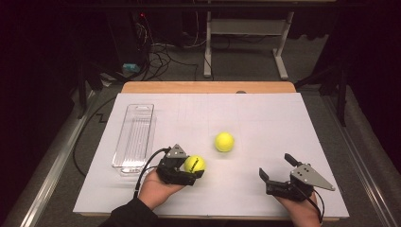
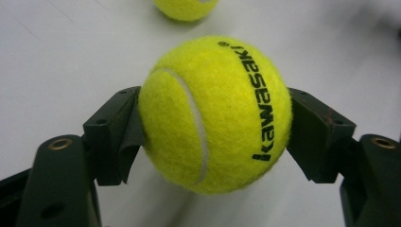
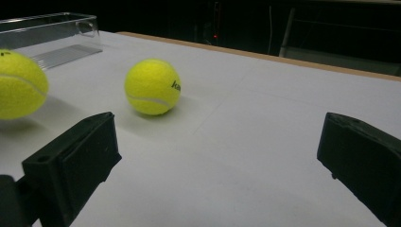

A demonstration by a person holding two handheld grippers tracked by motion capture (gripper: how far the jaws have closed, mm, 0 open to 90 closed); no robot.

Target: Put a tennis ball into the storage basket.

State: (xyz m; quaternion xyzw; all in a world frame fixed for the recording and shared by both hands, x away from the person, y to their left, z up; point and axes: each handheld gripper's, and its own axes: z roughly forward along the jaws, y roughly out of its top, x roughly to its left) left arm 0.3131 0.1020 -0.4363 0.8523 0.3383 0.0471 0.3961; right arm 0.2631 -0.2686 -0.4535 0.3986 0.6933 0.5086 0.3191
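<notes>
A white sheet covers the tabletop point(image 1: 265, 118), its wooden edge point(image 1: 208, 87) showing at the far side. Beyond lies grey carpet point(image 1: 246, 61), tangled cables point(image 1: 161, 54) and a white desk frame point(image 1: 246, 28) (the room is dark).

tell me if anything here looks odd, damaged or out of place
Nothing stands out. The left gripper is shut on one tennis ball, a second tennis ball sits loose on the white table, the clear tray lies empty and flat, and the right gripper is open.

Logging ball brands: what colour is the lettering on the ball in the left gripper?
Black, on yellow-green felt of the tennis ball; clearest in the left gripper view.
</notes>
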